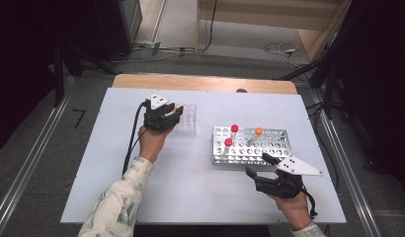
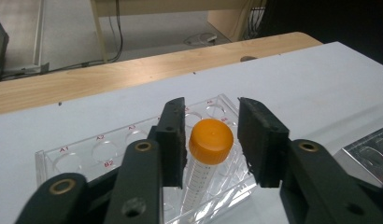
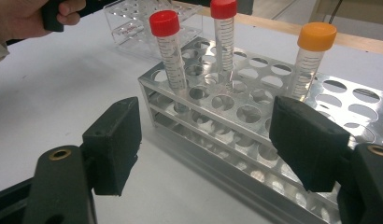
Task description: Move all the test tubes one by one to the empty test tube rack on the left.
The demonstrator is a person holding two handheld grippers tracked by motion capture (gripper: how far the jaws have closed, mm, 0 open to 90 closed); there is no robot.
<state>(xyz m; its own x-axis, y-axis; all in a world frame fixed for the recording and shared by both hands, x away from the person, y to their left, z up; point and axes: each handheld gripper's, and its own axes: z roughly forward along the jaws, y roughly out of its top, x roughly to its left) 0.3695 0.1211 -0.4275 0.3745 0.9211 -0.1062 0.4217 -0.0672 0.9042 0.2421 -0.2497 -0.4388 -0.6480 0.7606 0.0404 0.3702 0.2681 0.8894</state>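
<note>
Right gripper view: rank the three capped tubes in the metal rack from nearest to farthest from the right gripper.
1. Orange-capped tube, on the right, just behind the right-hand pad.
2. Nearer red-capped tube, left of centre, at the rack's left end.
3. Farther red-capped tube, centre, a row or so deeper.
</note>
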